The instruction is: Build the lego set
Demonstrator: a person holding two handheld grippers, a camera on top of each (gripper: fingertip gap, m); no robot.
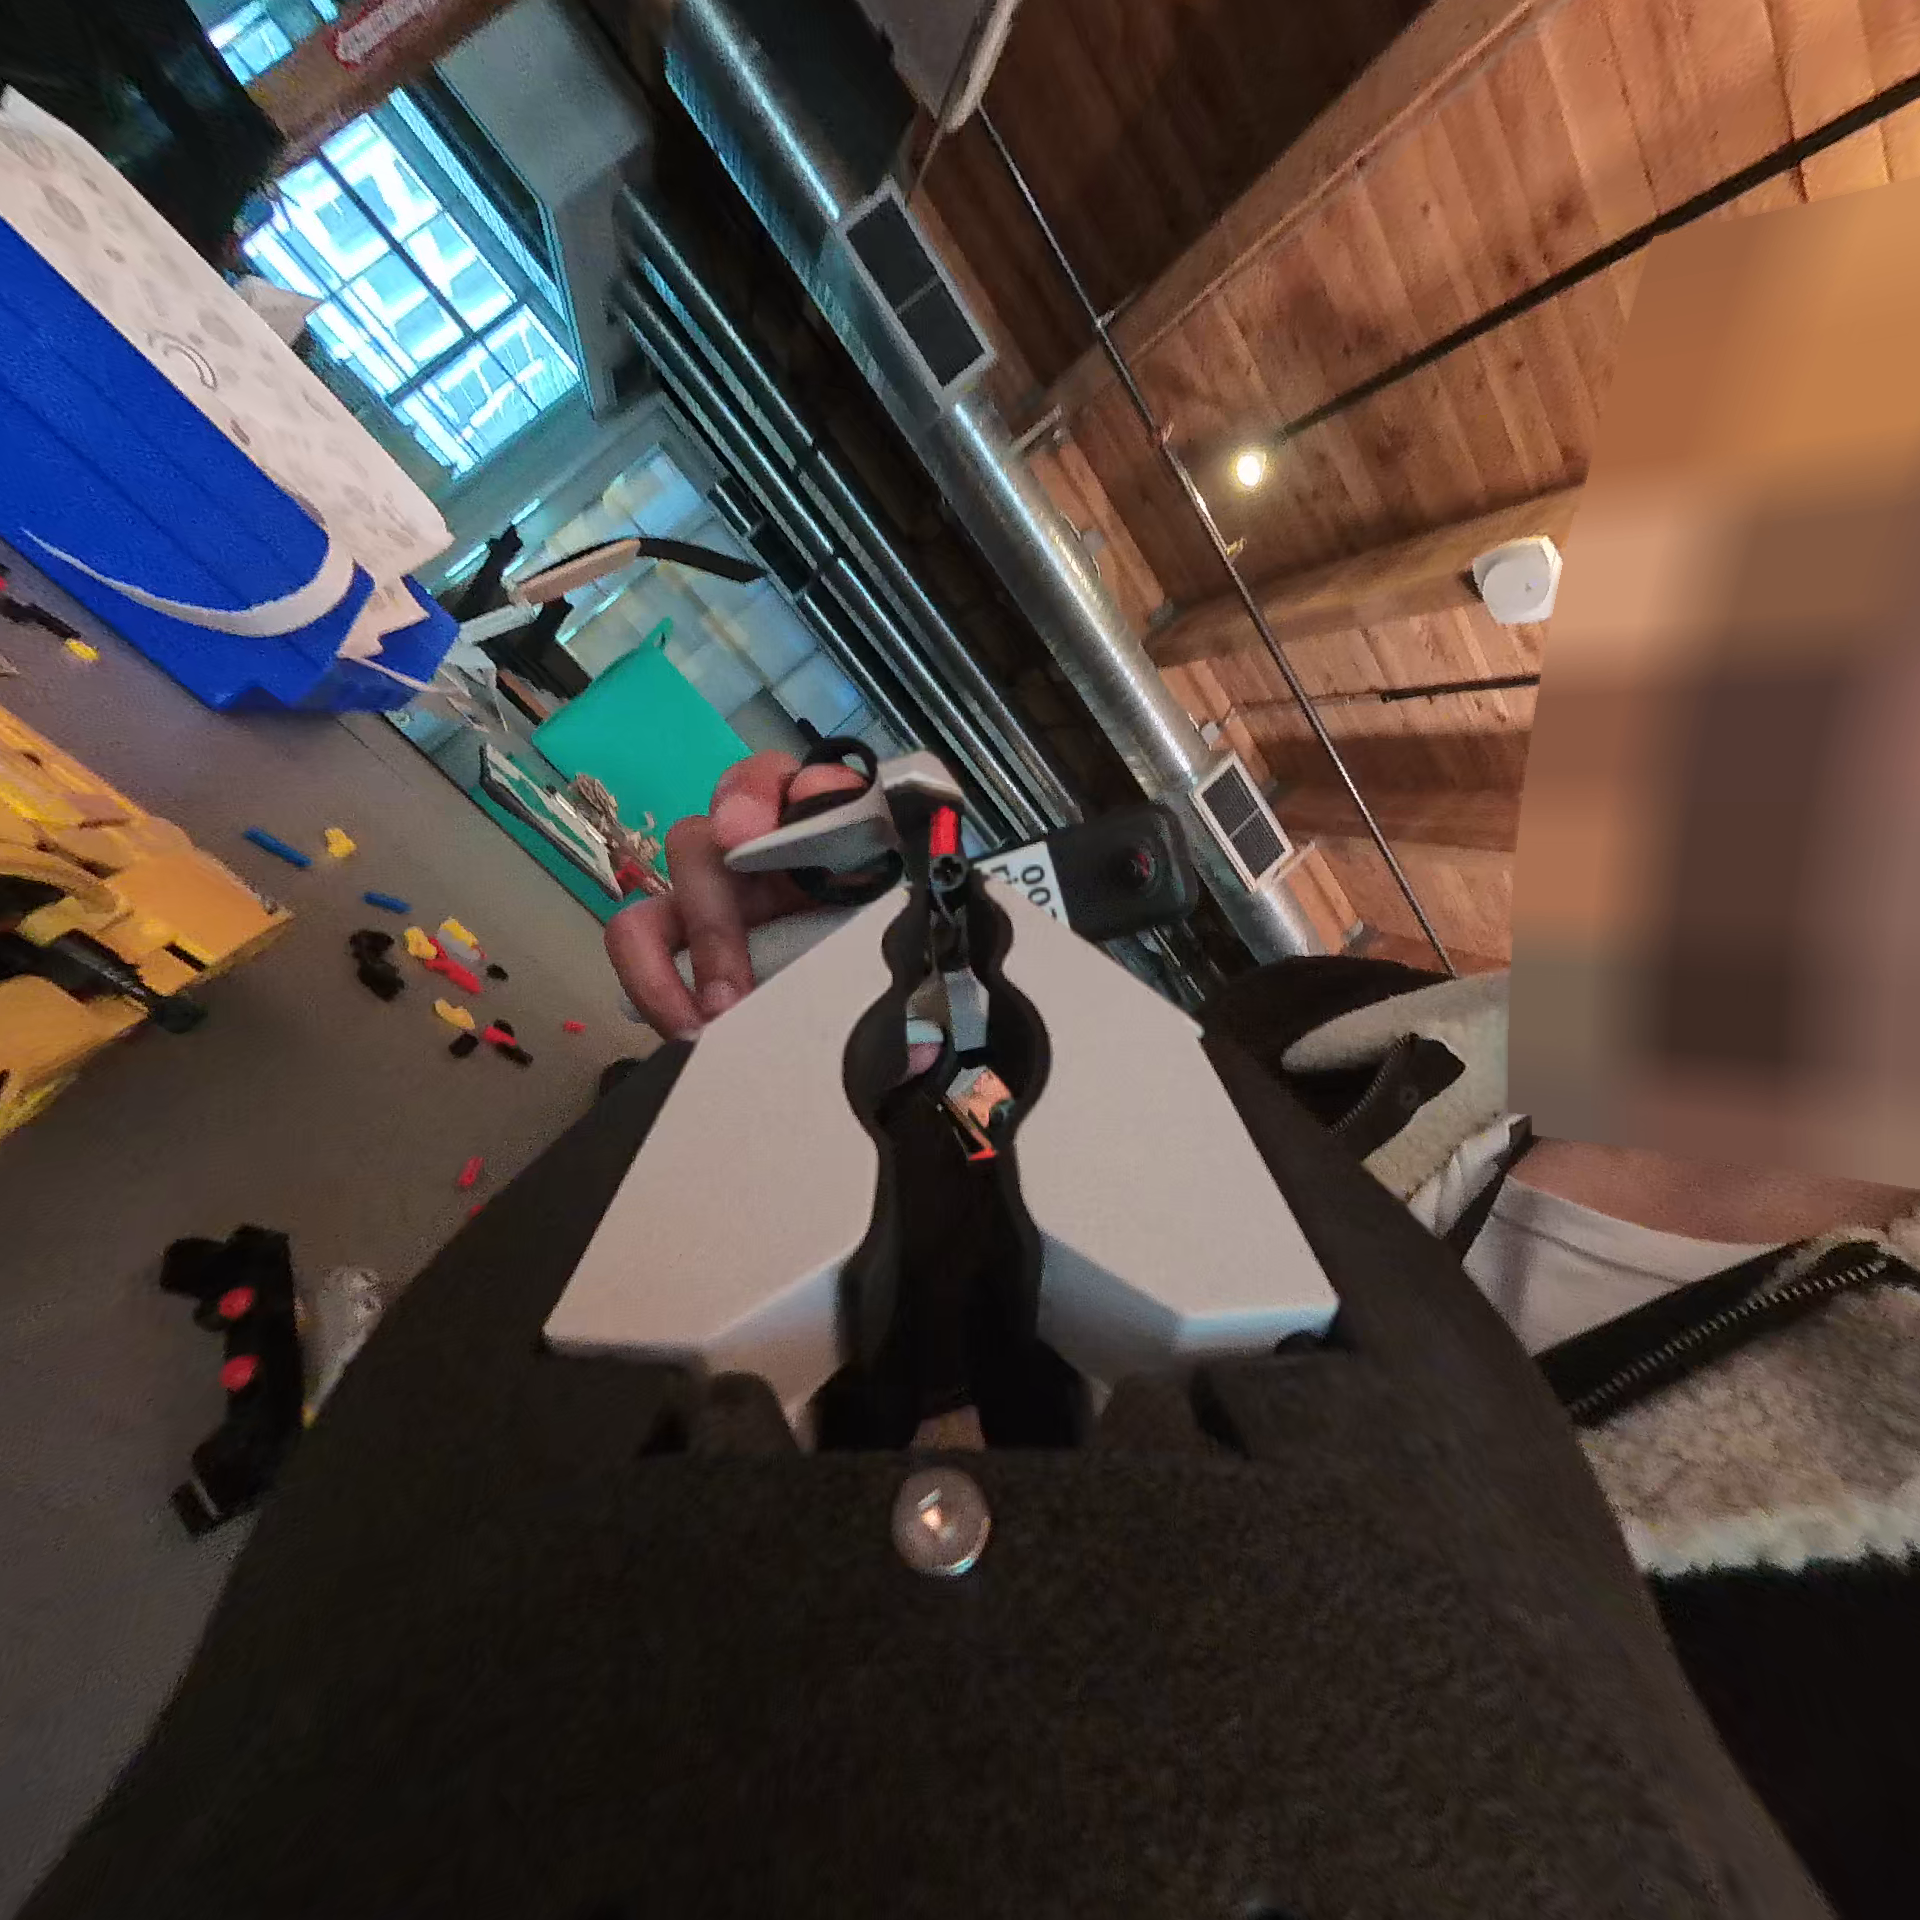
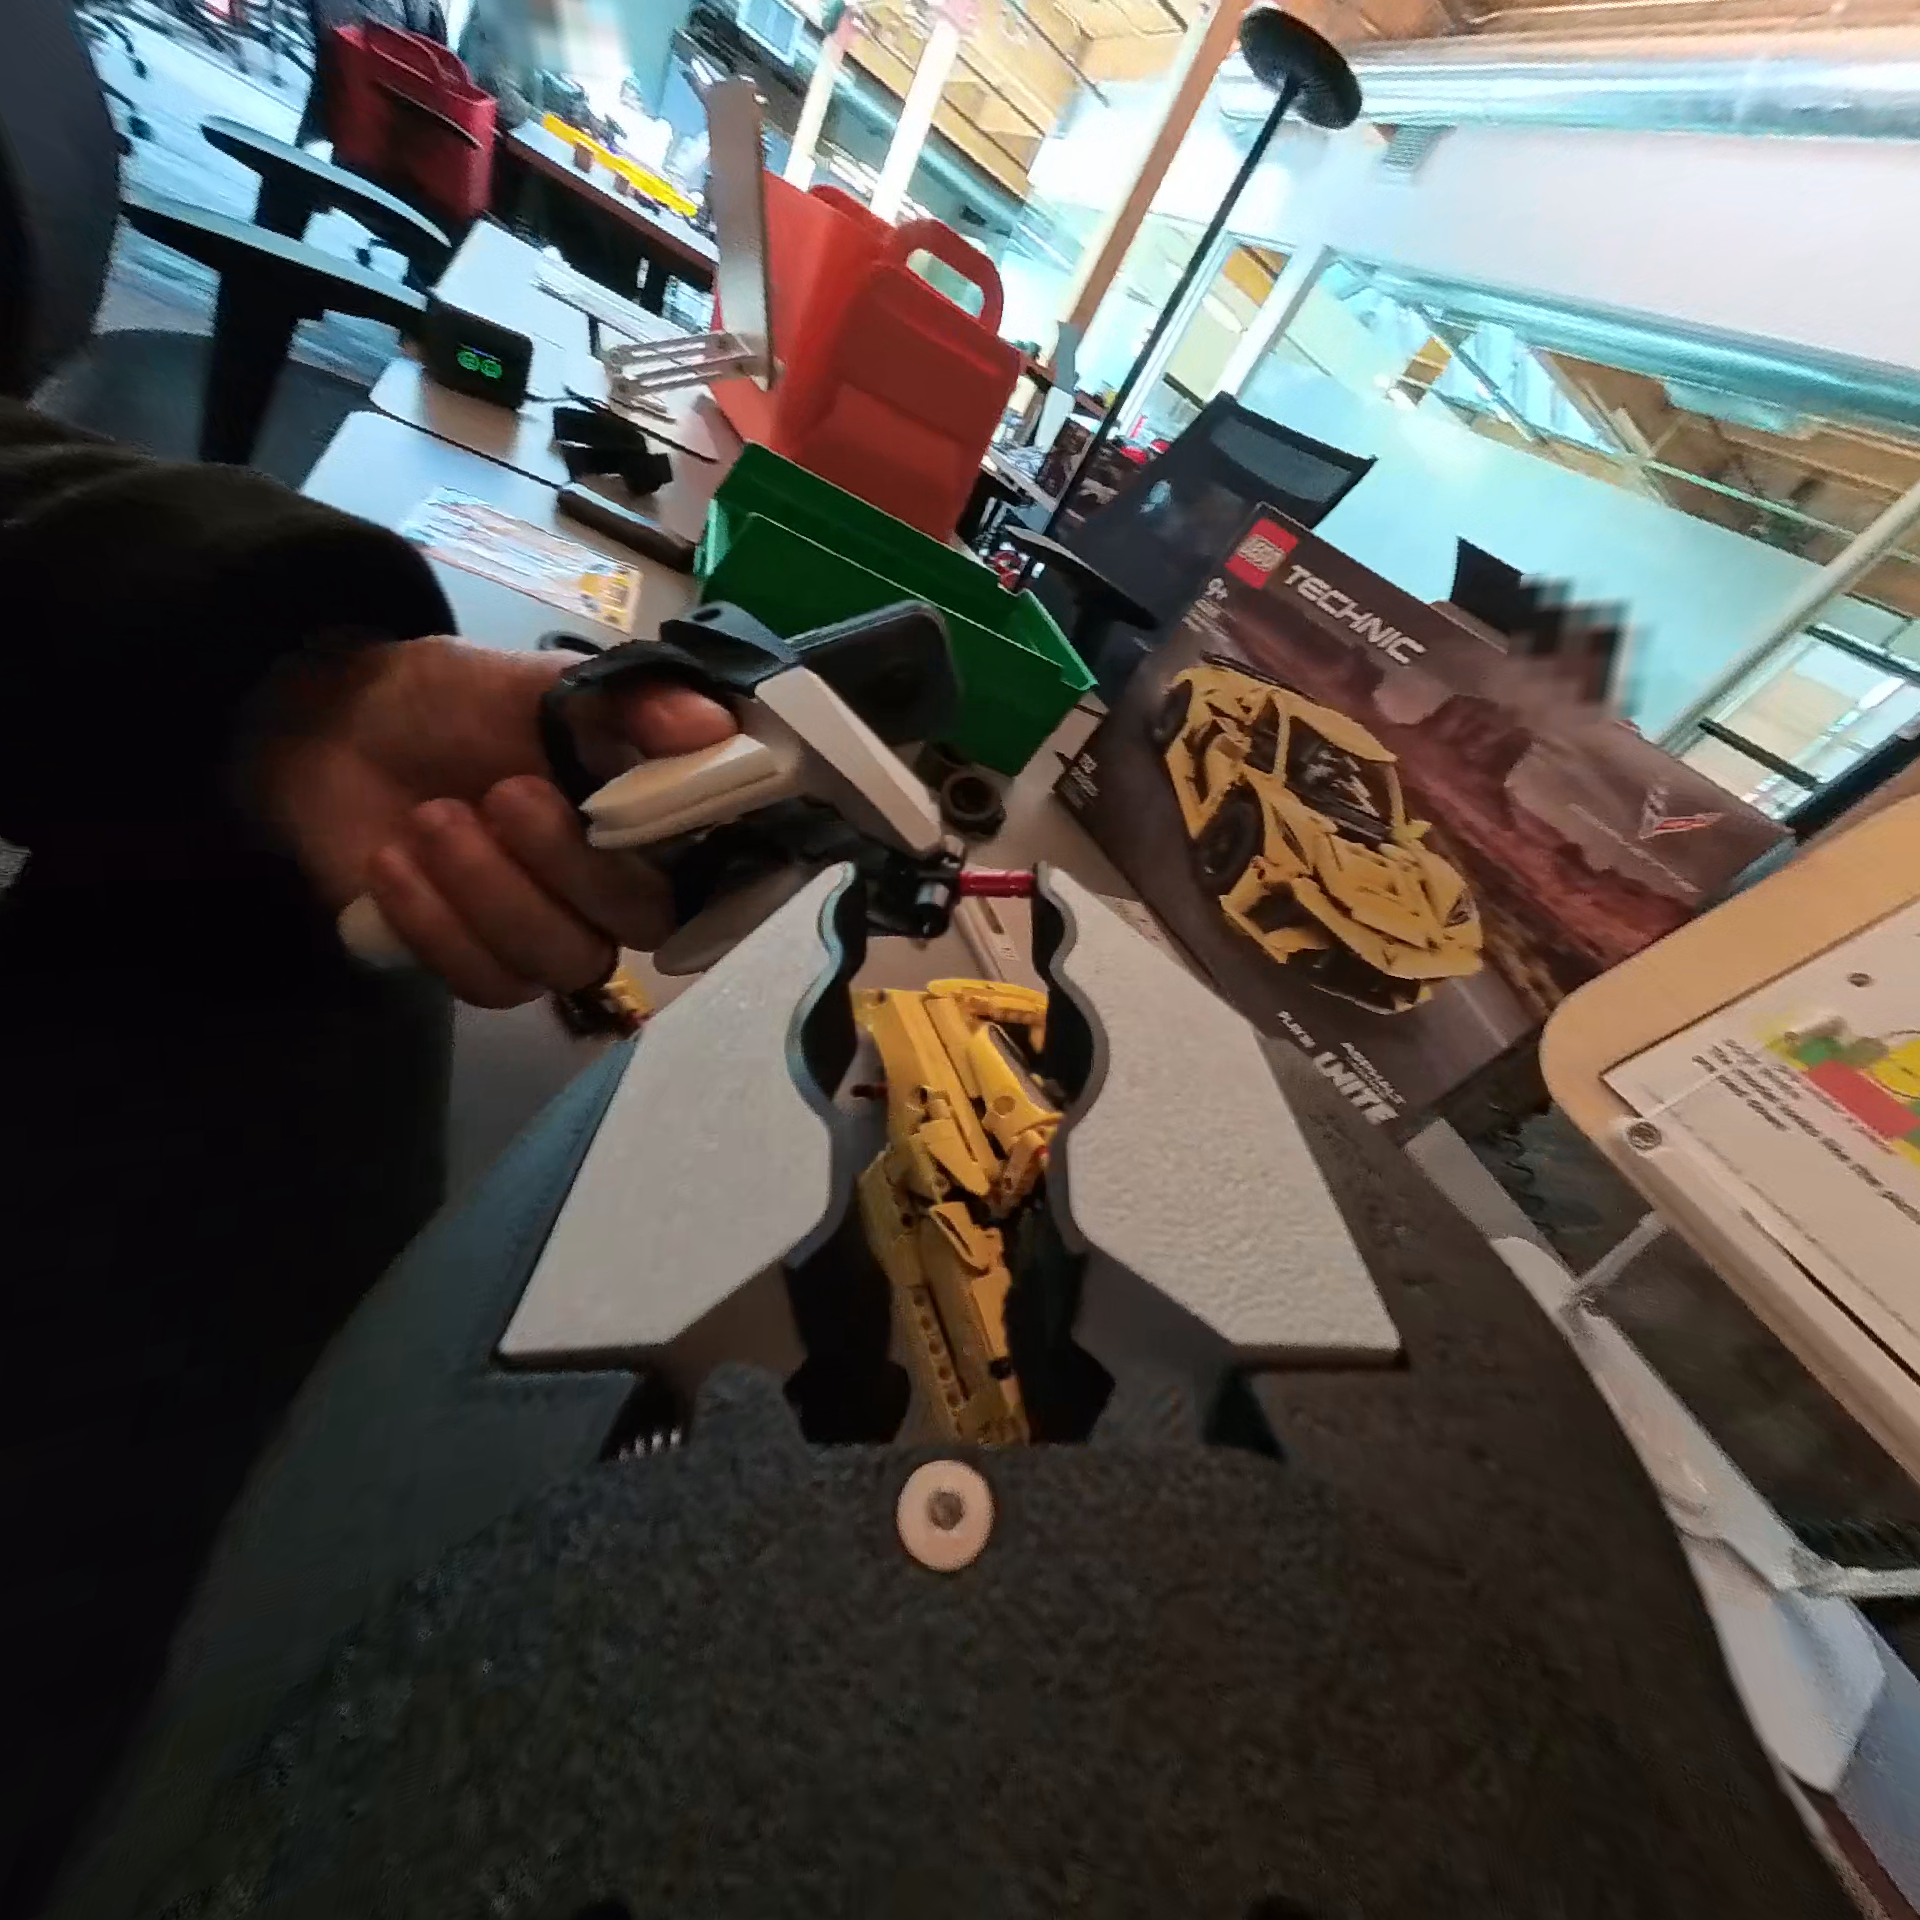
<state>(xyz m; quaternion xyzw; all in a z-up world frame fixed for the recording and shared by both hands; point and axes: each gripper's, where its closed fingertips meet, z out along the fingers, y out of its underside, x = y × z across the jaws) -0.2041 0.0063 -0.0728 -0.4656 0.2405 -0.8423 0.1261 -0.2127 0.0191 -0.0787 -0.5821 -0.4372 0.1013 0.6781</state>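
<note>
**Q:** What is the biggest thing in front of you?

**A:** A grey table (image 1: 343, 1091). At its far side stands the lego box (image 2: 1455, 790), dark, with a yellow sports car pictured on it. Left of the box is a green bin (image 2: 883, 603).

**Q:** And the model itself?

**A:** The part-built yellow car (image 2: 956, 1143) lies on the table below my right gripper (image 2: 940, 883), seen through the gap between its fingers. Loose red, yellow, black and blue pieces (image 1: 447, 966) are scattered on the table, well apart from it.

**Q:** What are your grippers doing?

**A:** Both are raised above the table, tip to tip. My left gripper (image 1: 945, 894), held in my left hand (image 2: 468, 821), is pinched tight on a small black connector (image 2: 920, 896). A short red axle (image 2: 995, 883) sticks out of that connector. My right gripper's jaws stand apart, with the connector and axle lying across the gap. The axle's free end touches one fingertip. I cannot tell whether the other fingertip touches the connector.
</note>
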